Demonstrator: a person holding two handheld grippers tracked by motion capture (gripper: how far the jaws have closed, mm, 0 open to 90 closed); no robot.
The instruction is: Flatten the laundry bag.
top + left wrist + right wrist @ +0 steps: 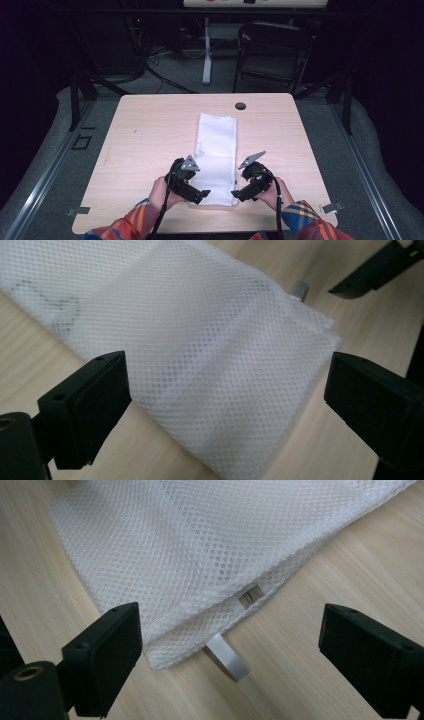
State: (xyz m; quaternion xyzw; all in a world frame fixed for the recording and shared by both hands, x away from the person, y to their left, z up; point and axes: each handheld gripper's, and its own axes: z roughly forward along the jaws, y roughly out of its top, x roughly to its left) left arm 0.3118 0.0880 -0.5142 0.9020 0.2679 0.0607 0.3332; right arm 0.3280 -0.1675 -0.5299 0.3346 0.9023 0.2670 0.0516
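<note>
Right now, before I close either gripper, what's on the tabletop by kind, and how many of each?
White mesh laundry bag, folded flat, with a metal zipper pull at its near corner: 1
Black round grommet near the table's far edge: 1
Handheld grippers, both open: 2, left gripper and right gripper
Total: 4

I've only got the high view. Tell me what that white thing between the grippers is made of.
Observer: The bag is fine white mesh, folded flat on the table.
Operator: Check the right gripper's jaws.
Observer: The right gripper is open, with the bag's near corner between its jaws.
Operator: Look for a zipper there.
Observer: A silvery zipper pull sticks out from that corner onto the wood.
Operator: Now the left gripper.
Observer: The left gripper is open too, jaws on either side of the bag's end.
</note>
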